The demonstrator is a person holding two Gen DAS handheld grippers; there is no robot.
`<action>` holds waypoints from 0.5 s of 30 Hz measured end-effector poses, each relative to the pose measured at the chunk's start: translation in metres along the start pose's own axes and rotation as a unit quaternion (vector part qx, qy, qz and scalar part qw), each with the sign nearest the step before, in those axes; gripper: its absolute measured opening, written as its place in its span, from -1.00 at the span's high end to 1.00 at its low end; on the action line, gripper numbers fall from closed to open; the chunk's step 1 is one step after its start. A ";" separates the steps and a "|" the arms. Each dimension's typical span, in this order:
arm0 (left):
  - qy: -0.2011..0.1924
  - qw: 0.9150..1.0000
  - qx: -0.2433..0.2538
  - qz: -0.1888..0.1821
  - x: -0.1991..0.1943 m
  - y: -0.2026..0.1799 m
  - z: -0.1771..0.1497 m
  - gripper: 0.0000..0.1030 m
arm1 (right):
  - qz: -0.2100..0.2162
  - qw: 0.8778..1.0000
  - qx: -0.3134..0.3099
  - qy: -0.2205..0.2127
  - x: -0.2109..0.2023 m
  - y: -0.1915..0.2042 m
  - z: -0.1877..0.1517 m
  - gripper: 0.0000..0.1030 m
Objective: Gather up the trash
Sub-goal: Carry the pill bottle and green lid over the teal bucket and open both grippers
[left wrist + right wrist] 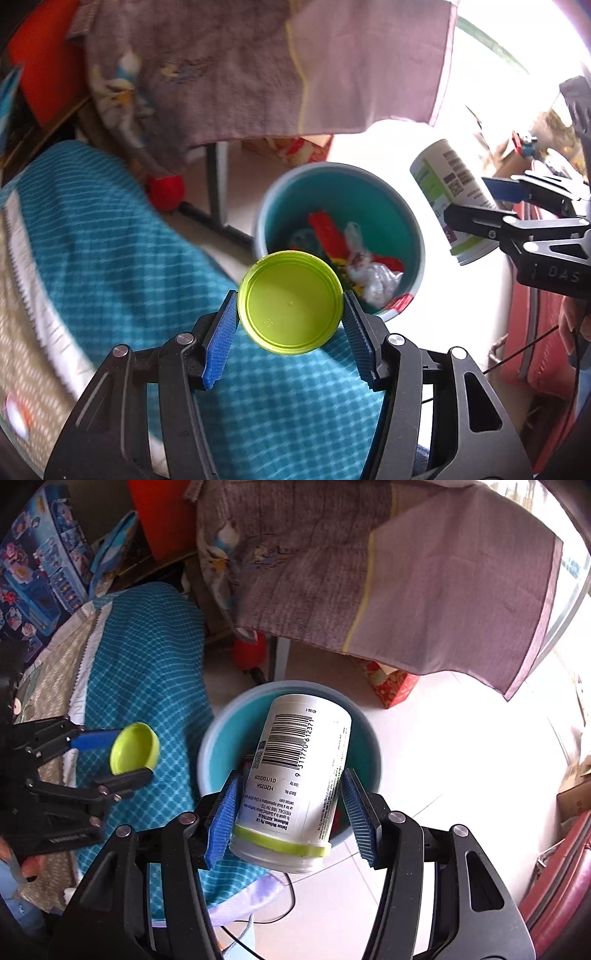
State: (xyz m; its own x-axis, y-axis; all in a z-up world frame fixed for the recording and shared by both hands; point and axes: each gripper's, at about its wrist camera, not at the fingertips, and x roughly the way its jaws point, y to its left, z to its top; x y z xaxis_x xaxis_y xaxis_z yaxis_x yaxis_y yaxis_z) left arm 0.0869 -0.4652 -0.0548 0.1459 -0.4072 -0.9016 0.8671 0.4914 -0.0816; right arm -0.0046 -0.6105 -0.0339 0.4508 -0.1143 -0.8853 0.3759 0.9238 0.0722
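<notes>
My left gripper point(290, 321) is shut on a lime green lid point(290, 301), held over the teal blanket just short of the teal bin point(413, 236). The bin holds several wrappers and a red piece. My right gripper point(291, 812) is shut on a white supplement bottle point(295, 782) with a barcode and a green band, held tilted above the bin point(210, 746). The bottle also shows at the right of the left wrist view point(448, 199), and the lid shows at the left of the right wrist view point(135, 747).
A teal checked blanket point(110, 266) covers the bed on the left. A purple-grey cloth point(388, 572) hangs over a rack behind the bin. A red patterned box point(391, 686) sits on the white tile floor. A red bag point(561, 886) lies at the right edge.
</notes>
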 end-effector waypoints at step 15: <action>0.038 0.999 -0.006 0.010 0.053 -0.016 0.026 -0.25 | 0.000 1.000 0.000 0.020 0.021 -0.030 0.003 -0.03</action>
State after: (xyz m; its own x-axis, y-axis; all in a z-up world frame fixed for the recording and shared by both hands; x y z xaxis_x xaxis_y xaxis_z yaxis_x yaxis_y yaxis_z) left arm 0.0927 -0.5146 -0.0905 0.1273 -0.3380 -0.9325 0.8581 0.5091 -0.0674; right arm -0.0040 -0.6415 -0.0532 0.4174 -0.1002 -0.9032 0.3757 0.9240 0.0711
